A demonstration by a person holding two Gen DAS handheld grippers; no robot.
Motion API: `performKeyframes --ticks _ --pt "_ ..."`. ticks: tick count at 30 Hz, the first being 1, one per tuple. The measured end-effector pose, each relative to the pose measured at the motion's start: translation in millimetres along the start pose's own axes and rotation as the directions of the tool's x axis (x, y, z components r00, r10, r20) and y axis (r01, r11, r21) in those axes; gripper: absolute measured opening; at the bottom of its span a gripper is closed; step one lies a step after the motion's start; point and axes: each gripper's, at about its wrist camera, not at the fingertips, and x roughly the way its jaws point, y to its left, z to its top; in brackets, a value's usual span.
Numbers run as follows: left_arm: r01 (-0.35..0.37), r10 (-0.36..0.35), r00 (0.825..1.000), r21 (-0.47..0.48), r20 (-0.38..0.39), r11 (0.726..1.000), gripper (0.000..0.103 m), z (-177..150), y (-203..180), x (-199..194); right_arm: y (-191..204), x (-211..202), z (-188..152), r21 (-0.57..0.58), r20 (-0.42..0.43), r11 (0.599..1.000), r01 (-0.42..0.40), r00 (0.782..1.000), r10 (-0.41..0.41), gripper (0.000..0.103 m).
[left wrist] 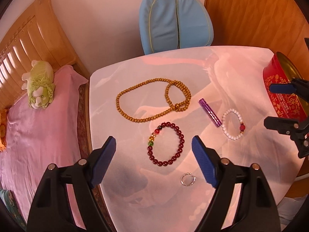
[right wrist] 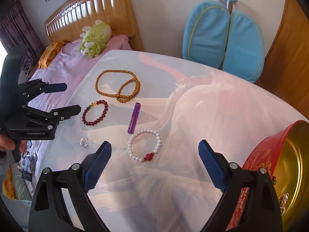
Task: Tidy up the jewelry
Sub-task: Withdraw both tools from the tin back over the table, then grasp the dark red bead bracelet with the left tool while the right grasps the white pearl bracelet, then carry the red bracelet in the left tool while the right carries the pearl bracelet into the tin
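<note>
A dark red bead bracelet (left wrist: 180, 135) (right wrist: 105, 109) lies on the white table just ahead of my open, empty left gripper (left wrist: 154, 162) (right wrist: 70, 99). A white bead bracelet (right wrist: 129, 145) (left wrist: 225, 131) lies ahead of my open, empty right gripper (right wrist: 155, 163) (left wrist: 269, 104). A long wooden bead necklace (left wrist: 135, 90) (right wrist: 98, 79) lies further back. A purple tube (left wrist: 210, 112) (right wrist: 134, 118) lies between them. A silver ring (left wrist: 188, 179) (right wrist: 84, 141) lies near the front. A red tin with a gold inside (right wrist: 270, 154) (left wrist: 278, 89) stands open at the right.
The white table (left wrist: 231, 67) has a blue chair (left wrist: 173, 23) behind it. A bed with a pink sheet (left wrist: 38, 125) and a green plush toy (left wrist: 39, 85) borders the table's left edge. A wooden wall panel (left wrist: 251, 15) stands at the right.
</note>
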Motion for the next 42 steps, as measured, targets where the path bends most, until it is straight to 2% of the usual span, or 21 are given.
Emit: performKeyframes --ticks 3,8,16,17,19,22,23,24,26,27,29,30,31,33,35,42 --pt "0.01 -0.01 1.0 0.013 -0.006 1.0 0.079 1 5 16 2 16 -3 0.0 -0.031 1.0 0.03 0.999 -0.03 0.092" --pt "-0.015 0.015 1.0 0.047 -0.002 0.999 0.079 1 10 38 2 38 -5 0.016 -0.053 0.995 0.094 0.994 -0.093 0.092" --pt "-0.01 0.009 1.0 0.083 0.008 0.997 0.079 -4 14 52 -7 53 -7 0.08 -0.072 0.988 0.134 0.989 -0.129 0.091" --pt "-0.011 0.01 1.0 0.089 0.006 0.996 0.079 -5 14 54 -8 54 -8 0.082 -0.073 0.987 0.136 0.989 -0.13 0.09" --pt "-0.012 0.012 1.0 0.1 0.001 0.995 0.079 -7 13 57 -7 58 -10 0.08 -0.083 0.988 0.132 0.989 -0.125 0.078" --pt "-0.006 0.003 1.0 0.092 0.029 0.996 0.079 -11 14 57 -3 58 -13 0.052 -0.077 0.987 0.154 0.986 -0.15 0.076" --pt "0.004 -0.007 0.999 0.087 0.039 0.996 0.074 -12 15 56 -1 58 -14 0.044 -0.072 0.987 0.157 0.985 -0.154 0.075" --pt "0.032 -0.036 0.998 0.083 0.045 0.996 0.069 -14 16 55 1 57 -15 0.038 -0.063 0.988 0.152 0.987 -0.15 0.069" --pt "0.072 -0.077 0.996 0.081 0.054 0.994 0.047 -18 14 52 6 56 -18 0.022 -0.05 0.989 0.145 0.988 -0.143 0.059" --pt "0.075 -0.081 0.995 0.095 0.062 0.993 0.042 -20 12 51 9 55 -19 0.013 -0.045 0.99 0.139 0.989 -0.139 0.052" --pt "0.086 -0.095 0.993 0.125 0.066 0.988 0.023 -22 5 48 13 54 -19 0.0 -0.042 0.992 0.127 0.991 -0.127 0.034" --pt "0.09 -0.099 0.993 0.133 0.062 0.987 0.019 -23 2 48 14 54 -18 0.002 -0.044 0.993 0.122 0.992 -0.121 0.016" --pt "0.1 -0.108 0.993 0.138 0.053 0.985 0.009 -23 0 47 15 54 -18 0.009 -0.052 0.994 0.113 0.992 -0.112 0.007" --pt "0.112 -0.118 0.992 0.146 0.035 0.983 0.007 -22 -7 46 15 53 -18 0.024 -0.066 0.997 0.079 0.995 -0.077 0.007" --pt "0.125 -0.132 0.99 0.147 0.041 0.981 0.007 -22 -11 39 16 48 -19 0.021 -0.058 0.997 0.078 0.995 -0.077 0.007" --pt "0.168 -0.18 0.978 0.117 0.102 0.979 0.007 -9 -26 -3 19 -1 -25 0.022 0.035 0.999 0.044 0.998 -0.044 0.007"
